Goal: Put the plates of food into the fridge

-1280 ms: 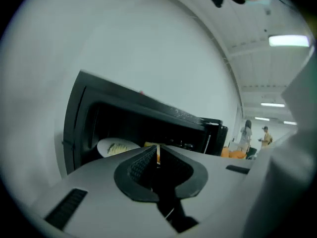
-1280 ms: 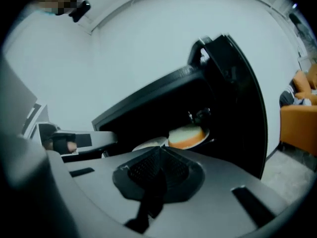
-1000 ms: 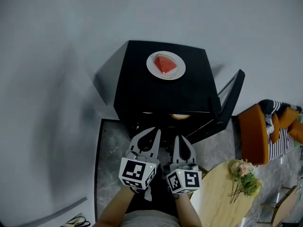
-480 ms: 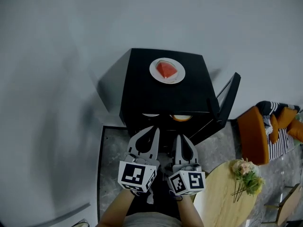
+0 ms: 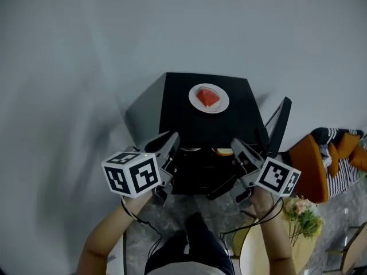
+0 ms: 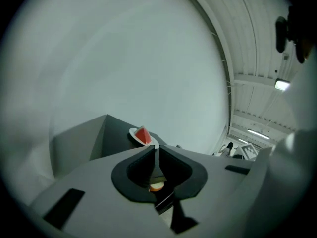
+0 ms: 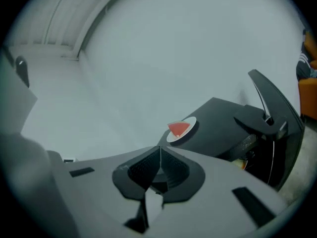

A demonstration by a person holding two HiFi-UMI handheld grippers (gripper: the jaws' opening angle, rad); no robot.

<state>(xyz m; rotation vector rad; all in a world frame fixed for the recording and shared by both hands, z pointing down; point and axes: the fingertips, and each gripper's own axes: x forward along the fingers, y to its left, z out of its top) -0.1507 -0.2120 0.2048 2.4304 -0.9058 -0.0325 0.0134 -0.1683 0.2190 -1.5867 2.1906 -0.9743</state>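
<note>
A white plate with a red watermelon slice [image 5: 209, 98] rests on top of the small black fridge [image 5: 189, 110], whose door [image 5: 279, 125] stands open to the right. Inside, on a shelf, an orange food plate [image 5: 224, 151] and a white plate edge [image 5: 192, 149] show. My left gripper [image 5: 172, 137] is shut and empty, in front of the fridge's left front corner. My right gripper [image 5: 235, 145] is shut and empty too, near the opening's right side. The watermelon plate [image 6: 142, 135] lies beyond the left gripper [image 6: 156, 148], and the same plate [image 7: 181, 129] beyond the right gripper [image 7: 159, 148].
A round wooden table [image 5: 258, 256] with a flower bunch [image 5: 301, 217] stands at the lower right. An orange chair with striped cushions [image 5: 324, 153] sits right of the open door [image 7: 270, 115]. A white wall backs the fridge, and grey stone floor [image 5: 143, 222] lies below.
Both grippers have risen and swung apart, left one to the left and right one to the right, cubes now turned outward. They stay shut. The fridge appears farther away and higher in view.
</note>
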